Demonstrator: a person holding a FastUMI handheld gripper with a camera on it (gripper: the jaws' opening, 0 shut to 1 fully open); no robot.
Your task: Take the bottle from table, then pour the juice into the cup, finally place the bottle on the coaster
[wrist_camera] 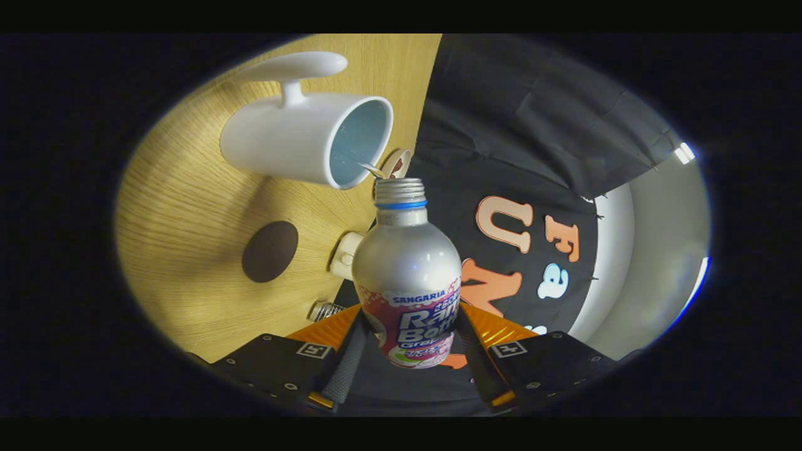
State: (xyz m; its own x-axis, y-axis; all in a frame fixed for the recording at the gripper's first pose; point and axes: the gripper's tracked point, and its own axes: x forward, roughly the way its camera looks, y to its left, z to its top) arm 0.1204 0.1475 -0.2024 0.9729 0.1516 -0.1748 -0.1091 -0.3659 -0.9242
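A silver bottle (pixel 407 269) with a coloured label and an open threaded neck sits between my two fingers, and the gripper (pixel 410 341) is shut on its lower body. The whole view is rolled sideways, so the wooden table (pixel 182 207) stands as a wall beside the bottle. The bottle's mouth is right at the rim of a white mug (pixel 301 138), whose opening faces it. A thin streak of liquid (pixel 371 168) shows between mouth and rim. A dark round coaster (pixel 270 251) lies on the table, apart from the mug and level with the bottle's shoulder.
A small white object (pixel 346 254) lies on the table just behind the bottle. A ribbed metal cap (pixel 326 309) lies close to one finger. A small round brown-and-white item (pixel 397 164) sits beside the mug's rim. The black cloth wall (pixel 532 125) hangs beyond the table's edge.
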